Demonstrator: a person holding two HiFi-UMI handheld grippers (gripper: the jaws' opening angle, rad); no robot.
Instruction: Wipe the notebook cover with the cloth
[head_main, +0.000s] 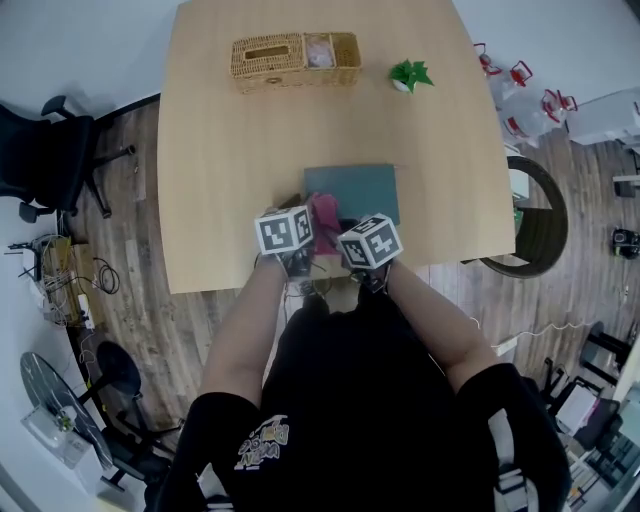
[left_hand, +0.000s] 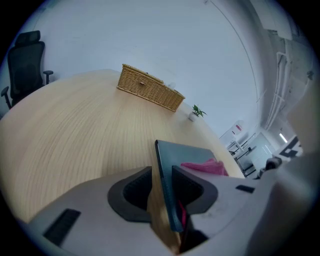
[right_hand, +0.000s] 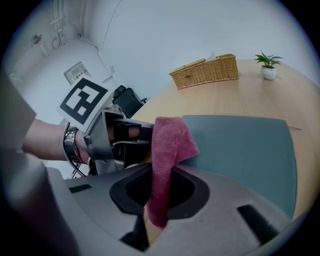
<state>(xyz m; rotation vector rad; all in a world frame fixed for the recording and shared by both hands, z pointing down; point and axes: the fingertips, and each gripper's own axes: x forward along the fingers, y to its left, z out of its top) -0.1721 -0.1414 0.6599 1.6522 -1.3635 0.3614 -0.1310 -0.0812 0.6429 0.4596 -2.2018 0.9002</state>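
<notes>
You clamp left gripper (left_hand: 161, 176) on teal notebook's (right_hand: 240, 150) edge, near table's (head_main: 230, 180) front. Your right gripper (right_hand: 161, 172) pinches red cloth (right_hand: 169, 142), hanging at cover's near corner.

Light wooden table (head_main: 220, 180), wicker basket (head_main: 295, 58), small potted plant (head_main: 409, 75), teal notebook (head_main: 360, 188) near front edge

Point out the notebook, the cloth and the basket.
notebook (right_hand: 240, 155), right gripper view, cover's middle
cloth (right_hand: 170, 140), right gripper view, upper fold
basket (head_main: 270, 68), head view, left half
</notes>
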